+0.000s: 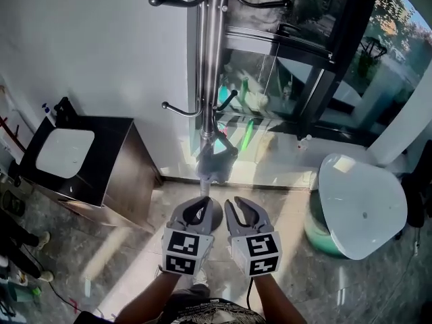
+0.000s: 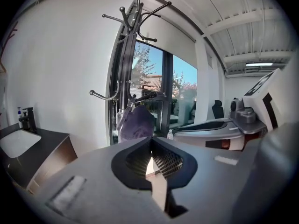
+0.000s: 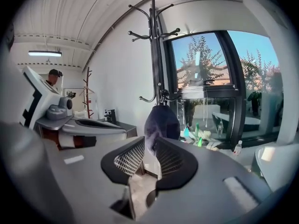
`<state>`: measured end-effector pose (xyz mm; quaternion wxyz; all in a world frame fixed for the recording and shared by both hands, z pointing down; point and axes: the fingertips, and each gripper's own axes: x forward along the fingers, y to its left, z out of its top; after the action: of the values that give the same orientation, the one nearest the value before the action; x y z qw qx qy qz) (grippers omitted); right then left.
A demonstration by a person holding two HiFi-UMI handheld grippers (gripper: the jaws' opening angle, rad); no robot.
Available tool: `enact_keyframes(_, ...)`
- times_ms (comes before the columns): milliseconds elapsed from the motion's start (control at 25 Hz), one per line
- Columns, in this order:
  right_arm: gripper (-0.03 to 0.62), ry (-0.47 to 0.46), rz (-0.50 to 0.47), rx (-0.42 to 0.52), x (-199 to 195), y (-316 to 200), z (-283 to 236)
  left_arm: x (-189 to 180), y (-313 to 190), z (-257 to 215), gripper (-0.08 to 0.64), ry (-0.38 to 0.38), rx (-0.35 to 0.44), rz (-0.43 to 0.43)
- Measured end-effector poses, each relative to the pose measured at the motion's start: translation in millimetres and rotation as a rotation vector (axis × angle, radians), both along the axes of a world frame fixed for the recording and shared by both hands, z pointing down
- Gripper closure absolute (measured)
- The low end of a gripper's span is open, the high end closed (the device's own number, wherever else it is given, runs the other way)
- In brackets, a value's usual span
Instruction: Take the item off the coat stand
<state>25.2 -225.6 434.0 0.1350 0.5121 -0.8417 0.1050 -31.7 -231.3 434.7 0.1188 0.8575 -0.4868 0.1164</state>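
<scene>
A metal coat stand (image 1: 209, 79) rises by the window, with curved hooks at two heights. A dark navy cloth item (image 1: 216, 155) hangs from a lower hook. It also shows in the left gripper view as the navy item (image 2: 136, 124), and in the right gripper view as the navy item (image 3: 162, 121). Both grippers are held low, short of the stand and apart from the item. My left gripper (image 1: 200, 201) has its tips together, as the left gripper (image 2: 150, 139) view confirms, with nothing held. My right gripper (image 1: 244, 211) stands open, and its jaws in the right gripper (image 3: 148, 143) view are parted and empty.
A black cabinet (image 1: 118, 174) with a white basin (image 1: 64, 152) stands at the left by the wall. A white chair (image 1: 361, 204) on a green base (image 1: 317, 233) is at the right. The glass window (image 1: 297, 73) is behind the stand. A person (image 3: 54, 77) stands far off.
</scene>
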Motion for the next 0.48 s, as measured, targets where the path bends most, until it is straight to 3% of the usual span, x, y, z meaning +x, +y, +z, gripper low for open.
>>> enact_keyframes(480,0.451,0.071,0.010,-0.026,-11.1,-69.7,25.0,-22.1,-45.0,5.8,0.563,0.000,0.000,-0.006)
